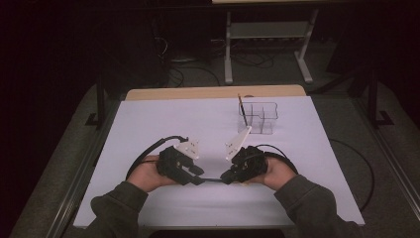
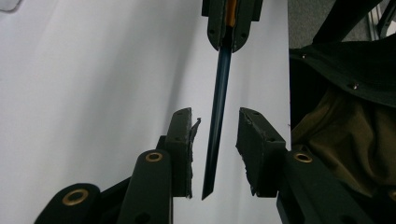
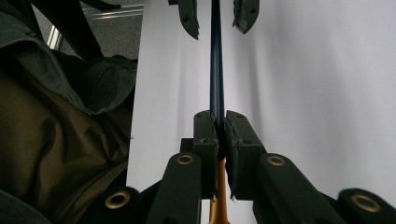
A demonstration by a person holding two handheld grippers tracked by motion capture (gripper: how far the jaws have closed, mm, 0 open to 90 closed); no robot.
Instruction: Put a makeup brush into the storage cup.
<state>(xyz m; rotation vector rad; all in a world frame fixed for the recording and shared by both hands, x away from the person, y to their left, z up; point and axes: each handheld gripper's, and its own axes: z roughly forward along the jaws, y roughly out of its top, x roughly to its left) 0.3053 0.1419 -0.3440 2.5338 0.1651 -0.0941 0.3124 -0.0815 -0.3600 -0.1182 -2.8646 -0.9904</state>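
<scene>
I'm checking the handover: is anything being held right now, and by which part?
The right gripper clamps a dark blue pen near its orange end. The pen's other end lies between the left gripper's open fingers, untouched.

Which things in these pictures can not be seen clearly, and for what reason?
- Pen: in the right gripper view its orange end runs off the bottom edge; in the high view it is too small between the grippers.
- Stick in the clear holder: too small in the high view to identify.
- Holder in the left gripper view: cut off by the top left corner.
- Room behind the table: too dark.
</scene>
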